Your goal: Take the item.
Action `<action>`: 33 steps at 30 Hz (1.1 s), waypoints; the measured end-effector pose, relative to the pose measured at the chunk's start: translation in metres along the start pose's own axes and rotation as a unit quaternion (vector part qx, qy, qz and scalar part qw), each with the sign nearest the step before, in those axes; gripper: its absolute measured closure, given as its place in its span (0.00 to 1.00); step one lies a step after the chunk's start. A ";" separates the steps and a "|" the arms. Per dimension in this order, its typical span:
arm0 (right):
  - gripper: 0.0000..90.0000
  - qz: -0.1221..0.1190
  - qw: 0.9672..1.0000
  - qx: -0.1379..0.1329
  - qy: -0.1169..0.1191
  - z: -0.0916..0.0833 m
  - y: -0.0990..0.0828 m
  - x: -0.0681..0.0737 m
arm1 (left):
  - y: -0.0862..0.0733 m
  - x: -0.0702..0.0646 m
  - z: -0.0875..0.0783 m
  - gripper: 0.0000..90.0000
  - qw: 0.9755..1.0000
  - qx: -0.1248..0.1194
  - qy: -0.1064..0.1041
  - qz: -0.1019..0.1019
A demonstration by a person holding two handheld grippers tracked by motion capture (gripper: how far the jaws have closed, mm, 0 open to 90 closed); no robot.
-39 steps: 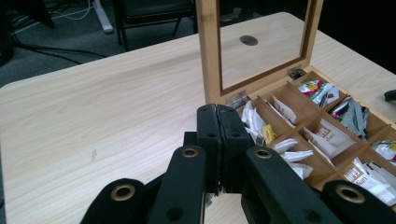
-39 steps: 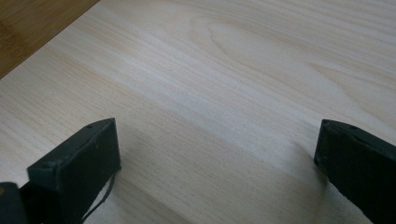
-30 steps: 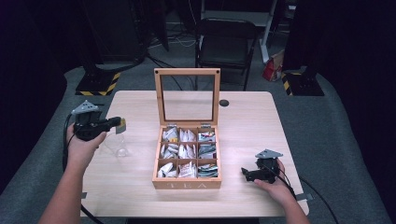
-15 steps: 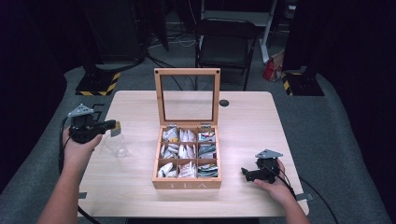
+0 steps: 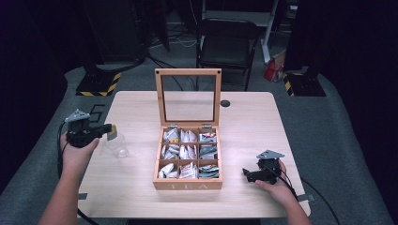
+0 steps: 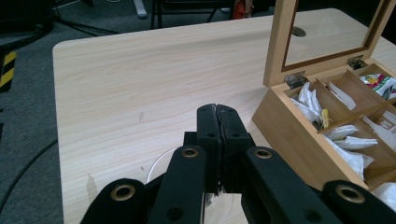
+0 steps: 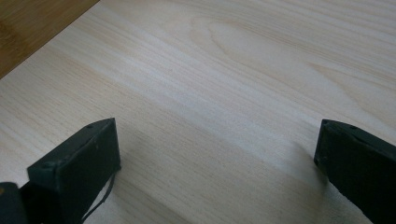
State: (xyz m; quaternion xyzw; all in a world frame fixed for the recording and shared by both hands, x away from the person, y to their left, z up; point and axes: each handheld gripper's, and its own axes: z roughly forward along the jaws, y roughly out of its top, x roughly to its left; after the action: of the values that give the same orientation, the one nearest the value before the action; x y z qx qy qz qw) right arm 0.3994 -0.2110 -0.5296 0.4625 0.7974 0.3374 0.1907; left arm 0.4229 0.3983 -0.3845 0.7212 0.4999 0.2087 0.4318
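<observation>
Left hand-held gripper (image 5: 109, 130) above glass (image 5: 117, 146); tea box (image 5: 187, 185) holds sachets (image 5: 187, 151).

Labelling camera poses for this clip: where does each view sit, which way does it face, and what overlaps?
High view: above the person's side, looking forward and down at the pale wooden table; both forearms, left claw and right claw show.
Left gripper view: rides the left claw, jaws shut, facing the open wooden tea box.
Right gripper view: rides the right claw, jaws apart, close over bare tabletop.
Shared: high and left gripper views both show the tea box.
</observation>
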 end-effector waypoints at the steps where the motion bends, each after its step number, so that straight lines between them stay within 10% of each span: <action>1: 0.00 0.000 1.000 0.000 0.000 0.000 0.000 0.000 | -0.001 0.001 0.001 0.99 1.000 0.001 0.002 -0.001; 33: 0.00 0.000 1.000 0.000 0.000 0.000 0.000 0.000 | -0.030 0.006 0.026 0.99 1.000 0.022 0.005 -0.020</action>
State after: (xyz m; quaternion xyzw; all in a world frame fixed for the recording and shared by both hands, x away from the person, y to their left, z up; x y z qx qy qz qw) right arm 0.3994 -0.2110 -0.5296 0.4626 0.7974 0.3373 0.1906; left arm 0.4284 0.3964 -0.4244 0.7195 0.5210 0.1927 0.4169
